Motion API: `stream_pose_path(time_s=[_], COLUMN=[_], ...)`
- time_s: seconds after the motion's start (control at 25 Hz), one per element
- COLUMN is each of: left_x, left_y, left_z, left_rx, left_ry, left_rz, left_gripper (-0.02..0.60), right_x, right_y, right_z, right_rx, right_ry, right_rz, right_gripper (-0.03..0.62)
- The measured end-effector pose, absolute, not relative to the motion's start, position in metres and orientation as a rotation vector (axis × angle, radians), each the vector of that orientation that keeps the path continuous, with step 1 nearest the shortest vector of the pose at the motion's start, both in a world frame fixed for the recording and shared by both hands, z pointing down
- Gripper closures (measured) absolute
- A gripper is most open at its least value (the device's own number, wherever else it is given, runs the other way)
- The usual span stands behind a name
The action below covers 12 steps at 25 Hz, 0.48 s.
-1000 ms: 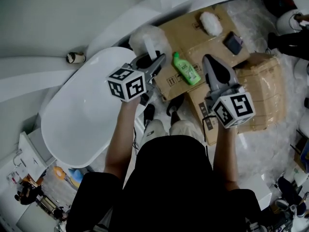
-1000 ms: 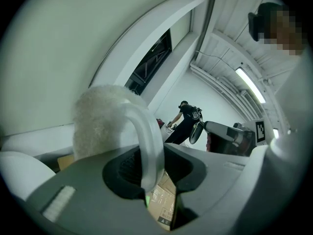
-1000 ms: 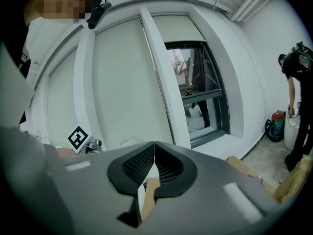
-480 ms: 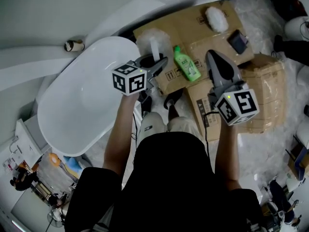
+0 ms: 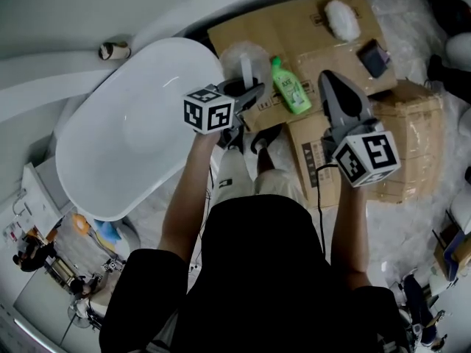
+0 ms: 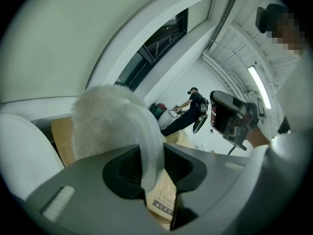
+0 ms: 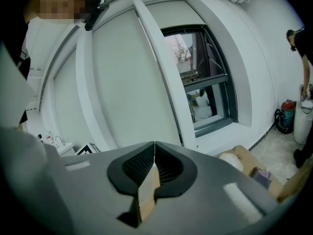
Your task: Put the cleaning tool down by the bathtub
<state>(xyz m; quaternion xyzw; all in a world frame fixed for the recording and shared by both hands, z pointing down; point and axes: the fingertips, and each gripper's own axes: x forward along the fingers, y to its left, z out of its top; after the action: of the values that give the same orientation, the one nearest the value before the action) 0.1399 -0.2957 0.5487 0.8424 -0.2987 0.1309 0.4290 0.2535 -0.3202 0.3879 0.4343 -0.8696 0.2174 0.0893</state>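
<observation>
White and fluffy at its head, the cleaning tool (image 5: 241, 54) is clamped by its pale handle between the jaws of the left hand-held gripper (image 5: 249, 91). Its long axis is carried along those jaws and away from the person, and the head is held just beside the rim of the white bathtub (image 5: 125, 138). The right hand-held gripper (image 5: 329, 81) is kept clenched on nothing above flattened cardboard (image 5: 309, 28), on which a green bottle (image 5: 291, 88) is laid. Crinkled white wrapping (image 5: 401, 226) is spread over the floor, and white walls with a dark-framed window (image 7: 203, 82) are seen beyond.
</observation>
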Motion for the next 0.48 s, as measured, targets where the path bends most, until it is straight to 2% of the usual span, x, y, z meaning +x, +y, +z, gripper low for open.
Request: stream_pose_path(time_s=[0.48], left_x=[0.139], left_y=[-0.280], left_z=[0.605], left_rx=[2.049], left_ry=[-0.701], left_rz=[0.341], left_gripper=[0.485], right_x=[0.237], right_y=[-0.305], right_z=[0.421], right_rx=[1.246], right_ry=[-2.530], right_rz=[0.679], right_gripper=[0.585])
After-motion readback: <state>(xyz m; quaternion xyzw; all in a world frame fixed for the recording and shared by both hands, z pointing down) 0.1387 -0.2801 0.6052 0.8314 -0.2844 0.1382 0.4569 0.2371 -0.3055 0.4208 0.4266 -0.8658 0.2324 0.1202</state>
